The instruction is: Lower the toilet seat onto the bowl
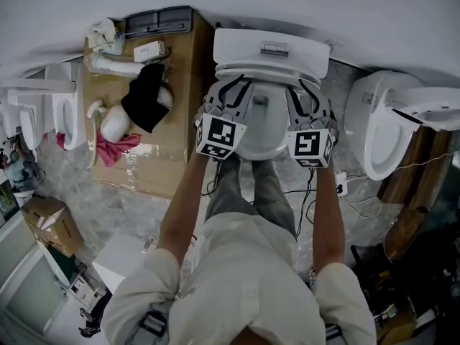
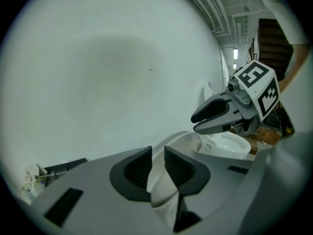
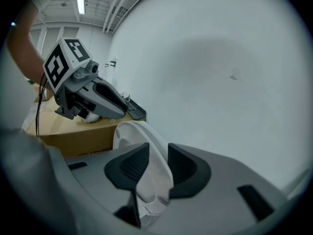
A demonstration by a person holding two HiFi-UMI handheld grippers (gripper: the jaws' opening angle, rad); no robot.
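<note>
A white toilet (image 1: 267,57) stands against the wall, its seat (image 1: 260,144) between my two grippers. My left gripper (image 1: 231,92) is at the seat's left side, my right gripper (image 1: 305,92) at its right side. In the left gripper view the seat's white rim (image 2: 159,182) rises between the open dark pads (image 2: 139,168), with the right gripper (image 2: 220,114) seen across the bowl. In the right gripper view the rim (image 3: 146,148) stands tilted between the parted pads (image 3: 182,166), and the left gripper (image 3: 98,99) shows beyond it. How far the seat is raised is unclear from above.
A cardboard box (image 1: 169,160) left of the toilet carries a black cloth (image 1: 147,95), a pink cloth (image 1: 115,148) and white parts. Another toilet (image 1: 381,128) stands at the right, more white fixtures (image 1: 43,110) at the left. Cables (image 1: 316,192) lie on the floor.
</note>
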